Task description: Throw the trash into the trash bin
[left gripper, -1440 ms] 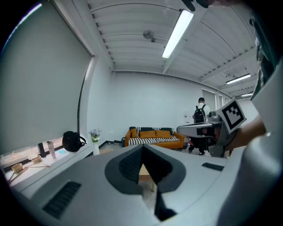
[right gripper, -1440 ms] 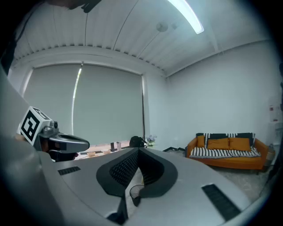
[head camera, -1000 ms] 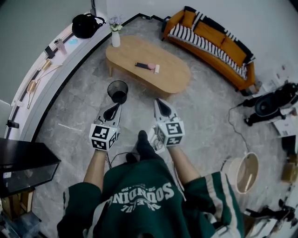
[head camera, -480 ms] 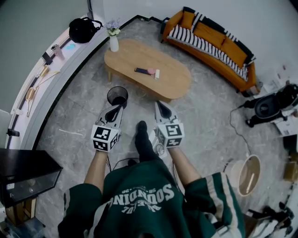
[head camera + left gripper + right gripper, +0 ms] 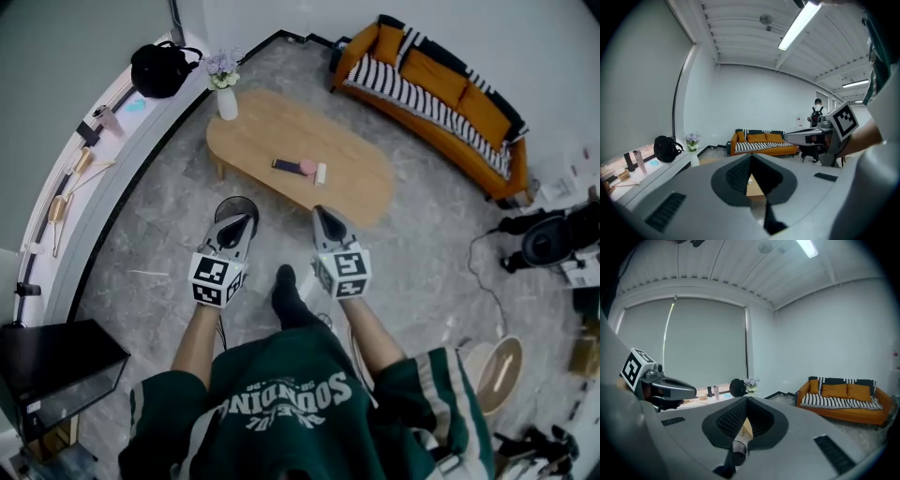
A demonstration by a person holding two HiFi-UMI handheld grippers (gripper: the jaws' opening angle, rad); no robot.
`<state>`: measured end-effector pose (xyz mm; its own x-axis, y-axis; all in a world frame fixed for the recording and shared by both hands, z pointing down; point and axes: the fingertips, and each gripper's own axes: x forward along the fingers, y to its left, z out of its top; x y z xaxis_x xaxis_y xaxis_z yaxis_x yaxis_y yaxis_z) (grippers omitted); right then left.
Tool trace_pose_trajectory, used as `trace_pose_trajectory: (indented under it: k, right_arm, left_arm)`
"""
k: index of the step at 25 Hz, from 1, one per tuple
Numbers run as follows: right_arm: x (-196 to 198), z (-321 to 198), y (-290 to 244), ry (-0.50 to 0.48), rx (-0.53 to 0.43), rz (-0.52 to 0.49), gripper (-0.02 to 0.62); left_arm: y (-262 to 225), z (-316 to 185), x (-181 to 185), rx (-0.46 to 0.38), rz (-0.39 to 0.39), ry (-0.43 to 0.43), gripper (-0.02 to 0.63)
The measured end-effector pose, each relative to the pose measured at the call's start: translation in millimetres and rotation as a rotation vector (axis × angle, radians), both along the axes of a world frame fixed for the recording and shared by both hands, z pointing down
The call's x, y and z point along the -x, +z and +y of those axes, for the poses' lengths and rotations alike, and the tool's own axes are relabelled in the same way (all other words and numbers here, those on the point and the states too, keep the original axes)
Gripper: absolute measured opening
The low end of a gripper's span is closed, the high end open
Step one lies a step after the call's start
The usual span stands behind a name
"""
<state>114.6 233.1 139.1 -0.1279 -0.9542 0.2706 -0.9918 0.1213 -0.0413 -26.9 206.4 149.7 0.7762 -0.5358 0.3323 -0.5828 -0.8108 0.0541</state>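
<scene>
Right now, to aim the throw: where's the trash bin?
Head view, left of centre: trash bin on the floor beside the wooden table, just beyond the left gripper.

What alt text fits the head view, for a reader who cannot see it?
A person in a green sweatshirt holds the left gripper and right gripper, both shut and empty, toward an oval wooden table. A black trash bin stands beside the table, just beyond the left gripper.

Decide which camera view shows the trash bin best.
The head view: the trash bin stands on the floor beside the wooden table, open rim visible, with the left gripper overlapping it. The right gripper view shows only a sliver of the bin between its fingers. The left gripper view misses it.
</scene>
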Motion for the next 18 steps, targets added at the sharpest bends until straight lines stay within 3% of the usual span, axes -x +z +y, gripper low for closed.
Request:
trace_pose_trajectory:
  k: [9,18]
  right_arm:
    - [-51,-116,20,-0.058,0.080,0.021,0.000]
    - [-57,-175,34,-0.066,0.102,0.039,0.000]
  left_arm:
    - [9,-118,-46,0.042,-0.014,-0.051,0.002]
    - [18,-179,-60,0.055,-0.016,-0.029,0.002]
